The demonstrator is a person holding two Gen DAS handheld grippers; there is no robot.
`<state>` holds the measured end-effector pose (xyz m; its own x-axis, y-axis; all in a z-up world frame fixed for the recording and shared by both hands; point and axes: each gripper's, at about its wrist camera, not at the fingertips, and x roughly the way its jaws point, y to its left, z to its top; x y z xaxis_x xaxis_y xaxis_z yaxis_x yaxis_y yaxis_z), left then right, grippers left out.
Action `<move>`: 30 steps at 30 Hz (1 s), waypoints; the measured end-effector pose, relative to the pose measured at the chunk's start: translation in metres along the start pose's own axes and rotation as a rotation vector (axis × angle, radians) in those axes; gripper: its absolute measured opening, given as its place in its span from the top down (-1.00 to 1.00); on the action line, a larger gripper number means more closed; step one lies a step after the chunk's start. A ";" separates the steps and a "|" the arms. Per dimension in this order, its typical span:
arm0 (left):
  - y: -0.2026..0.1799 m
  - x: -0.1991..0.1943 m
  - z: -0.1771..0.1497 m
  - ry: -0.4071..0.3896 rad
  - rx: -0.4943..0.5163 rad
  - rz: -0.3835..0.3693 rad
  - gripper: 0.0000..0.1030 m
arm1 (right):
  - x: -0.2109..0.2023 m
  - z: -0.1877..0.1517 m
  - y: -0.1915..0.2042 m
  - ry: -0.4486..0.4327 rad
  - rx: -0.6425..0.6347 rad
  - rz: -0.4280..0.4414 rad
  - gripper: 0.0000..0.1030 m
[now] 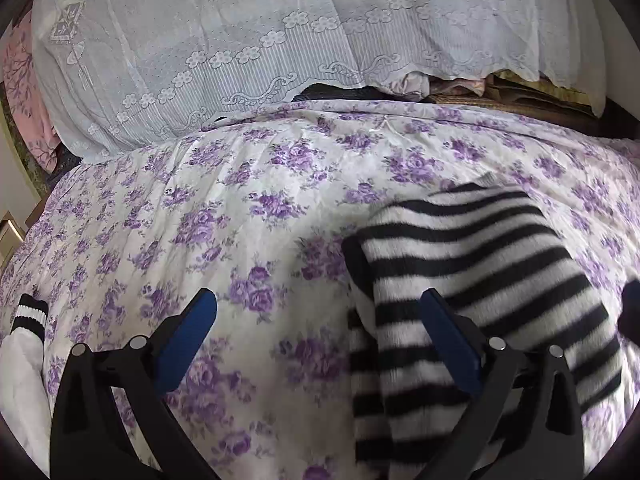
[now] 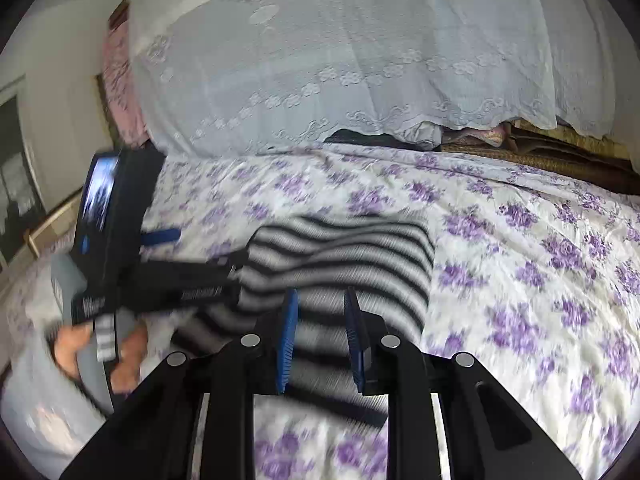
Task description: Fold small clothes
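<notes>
A black-and-white striped fuzzy garment point(image 1: 472, 280) lies on the purple-flowered bedspread point(image 1: 240, 220). My left gripper point(image 1: 318, 300) is wide open and empty, its right finger over the garment's left part, its left finger over bare bedspread. In the right wrist view the garment point(image 2: 340, 256) lies just ahead of my right gripper point(image 2: 320, 300), whose blue pads point(image 2: 288, 332) stand a small gap apart over the garment's near edge, holding nothing. The left gripper point(image 2: 168, 240) and the hand holding it show at the left of that view.
A large pile covered by white lace cloth point(image 1: 248, 40) rises at the back of the bed. A white sock with black stripes point(image 1: 28, 316) lies at the left edge. Folded brownish fabrics point(image 1: 500, 96) sit under the lace at the back right.
</notes>
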<state>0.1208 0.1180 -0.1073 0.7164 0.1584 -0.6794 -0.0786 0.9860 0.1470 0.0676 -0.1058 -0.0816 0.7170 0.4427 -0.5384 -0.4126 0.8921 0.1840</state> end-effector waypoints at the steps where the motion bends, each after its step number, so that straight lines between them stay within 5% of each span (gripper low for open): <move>1: 0.001 0.004 0.002 0.010 -0.009 0.010 -0.92 | 0.008 0.006 -0.003 0.005 0.012 -0.011 0.53; 6: 0.009 0.047 -0.005 0.109 -0.060 -0.010 -0.92 | 0.068 0.002 -0.013 0.128 0.065 -0.035 0.56; 9: 0.015 0.052 -0.008 0.123 -0.082 -0.040 -0.92 | 0.074 -0.008 -0.019 0.112 0.085 -0.020 0.55; 16: 0.002 0.021 -0.007 0.038 -0.018 0.022 -0.91 | 0.048 0.012 -0.022 0.066 0.120 -0.011 0.56; 21: -0.012 -0.008 -0.007 -0.057 0.031 -0.025 -0.91 | 0.056 0.045 -0.024 0.069 0.073 -0.035 0.56; 26: -0.027 0.020 -0.020 0.011 0.077 -0.006 -0.92 | 0.101 0.029 -0.034 0.226 0.060 -0.020 0.53; 30: -0.028 0.022 -0.022 0.001 0.079 -0.007 -0.92 | 0.105 0.016 -0.048 0.204 0.120 0.040 0.53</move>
<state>0.1232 0.0949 -0.1422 0.7164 0.1516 -0.6811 -0.0187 0.9799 0.1984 0.1713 -0.1008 -0.1340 0.5683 0.4612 -0.6814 -0.3601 0.8840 0.2981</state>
